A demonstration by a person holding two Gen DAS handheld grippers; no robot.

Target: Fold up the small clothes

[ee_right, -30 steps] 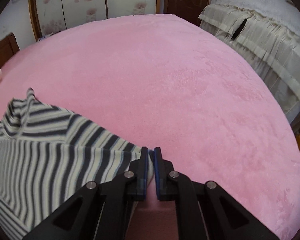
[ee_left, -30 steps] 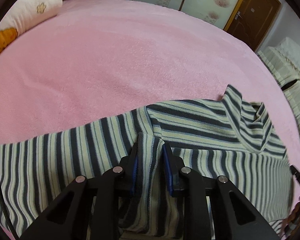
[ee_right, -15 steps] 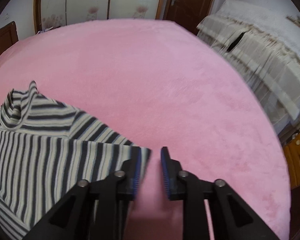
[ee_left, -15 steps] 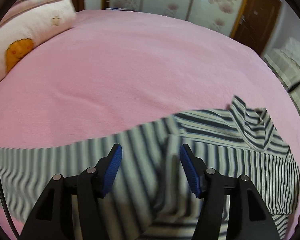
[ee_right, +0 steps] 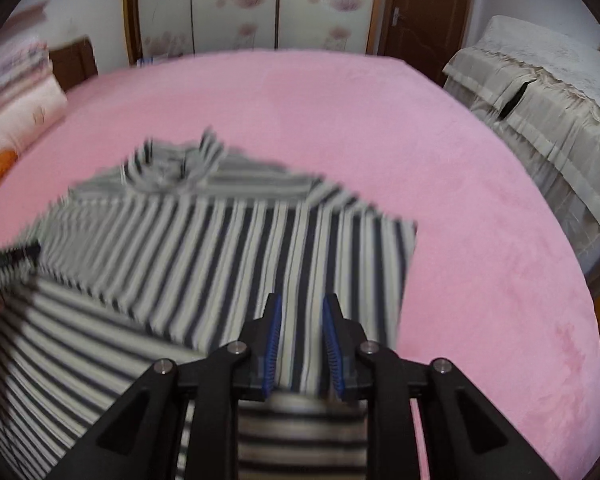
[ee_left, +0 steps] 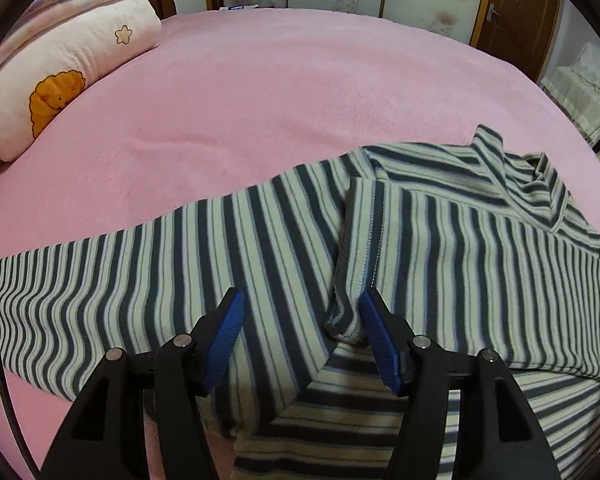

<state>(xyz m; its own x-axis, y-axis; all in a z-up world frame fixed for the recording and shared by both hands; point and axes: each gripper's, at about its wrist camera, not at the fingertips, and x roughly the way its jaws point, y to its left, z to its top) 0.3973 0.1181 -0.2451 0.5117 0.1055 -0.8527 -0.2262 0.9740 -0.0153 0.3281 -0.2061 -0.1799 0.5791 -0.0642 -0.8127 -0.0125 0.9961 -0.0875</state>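
No readable text, label, brand, number or sign shows in either view.

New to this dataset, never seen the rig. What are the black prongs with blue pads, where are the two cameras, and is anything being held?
There is no robot arm here: a person carries a hand-held gripper in each hand, and a fisheye camera on each looks forward along its two black fingers with blue pads. One picture is from the left wrist, the other from the right.

Both look down at a bed with a pink blanket. On it lies a striped long-sleeved top, partly folded, with one sleeve stretched out to the left. A pillow with an orange cartoon print sits at the bed's far left corner.

Nothing is held. The left hand-held gripper stands wide open above the top, beside a folded edge. The right hand-held gripper has a narrower gap, with no cloth pinched between its pads; its picture is motion-blurred.
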